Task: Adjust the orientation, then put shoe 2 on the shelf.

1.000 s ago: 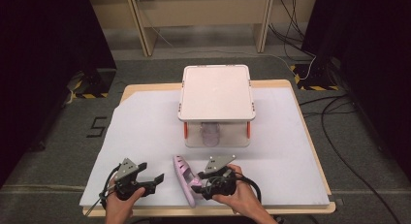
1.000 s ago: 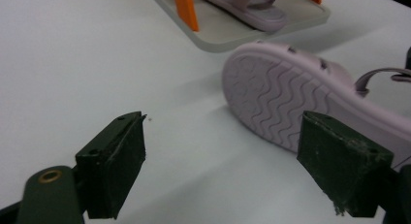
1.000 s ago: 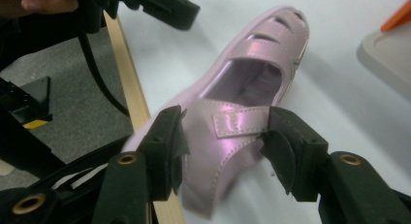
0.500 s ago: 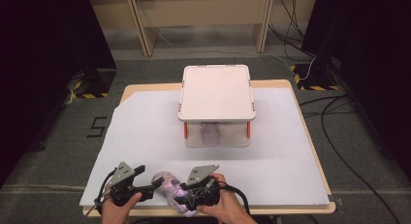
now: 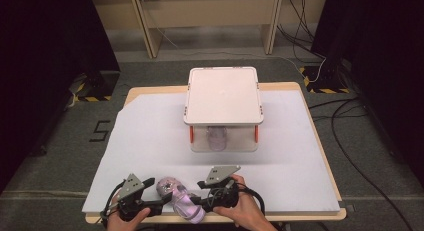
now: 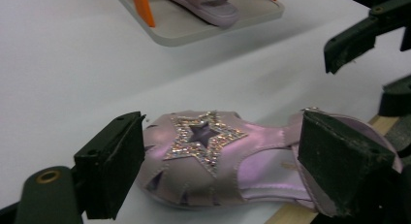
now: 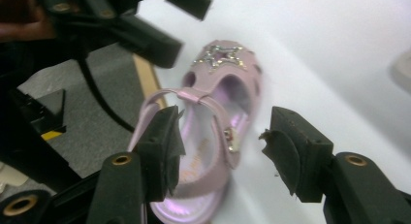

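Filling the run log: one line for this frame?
left gripper: open, jaws flank sandal | right gripper: jaws just opening, sandal heel between | second sandal under rack

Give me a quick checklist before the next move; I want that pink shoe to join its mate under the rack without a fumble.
1. Shoe flat on the sheet: ok, heel end at the table edge.
2. Left gripper around its toe end, one jaw either side: ok.
3. Left pads pressing: cannot tell.
4. Right gripper gripping the heel: not ok; its jaws have just been opening, right pad clear.
5. Space beside the other shoe under the rack: cannot tell.
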The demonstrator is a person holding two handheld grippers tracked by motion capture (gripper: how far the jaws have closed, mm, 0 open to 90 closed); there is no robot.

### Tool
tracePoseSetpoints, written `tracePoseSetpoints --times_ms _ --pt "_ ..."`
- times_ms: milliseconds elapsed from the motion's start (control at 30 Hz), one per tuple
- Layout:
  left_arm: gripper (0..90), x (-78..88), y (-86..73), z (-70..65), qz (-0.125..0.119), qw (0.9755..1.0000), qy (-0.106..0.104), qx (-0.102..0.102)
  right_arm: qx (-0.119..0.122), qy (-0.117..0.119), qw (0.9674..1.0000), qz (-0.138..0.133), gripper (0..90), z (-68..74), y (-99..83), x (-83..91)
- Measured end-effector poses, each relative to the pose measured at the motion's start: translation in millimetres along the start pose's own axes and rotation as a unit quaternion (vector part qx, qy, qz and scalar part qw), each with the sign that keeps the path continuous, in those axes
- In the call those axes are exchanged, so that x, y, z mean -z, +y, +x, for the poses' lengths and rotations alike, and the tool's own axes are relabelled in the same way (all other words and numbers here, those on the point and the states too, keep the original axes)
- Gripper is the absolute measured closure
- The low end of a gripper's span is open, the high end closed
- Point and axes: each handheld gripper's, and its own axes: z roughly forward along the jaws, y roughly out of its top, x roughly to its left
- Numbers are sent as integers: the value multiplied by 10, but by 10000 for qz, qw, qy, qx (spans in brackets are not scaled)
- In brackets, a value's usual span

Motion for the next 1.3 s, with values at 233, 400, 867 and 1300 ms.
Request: tracePoseSetpoints --times_ms 233,400,867,1300 --pt "175 -89 63 -191 220 9995 -111 -181 -280 -300 9991 -48 441 -191 -175 213" --pt "220 -172 62 -300 395 9985 -120 -362 -514 -413 9978 -13 430 -303 -344 312" --pt "377 -218 47 -441 708 9900 377 -1158 -676 -458 9966 46 411 -375 -483 370" --pt "504 -110 -29 -446 977 9797 585 -1651 -795 -500 9956 74 409 -448 -552 391"
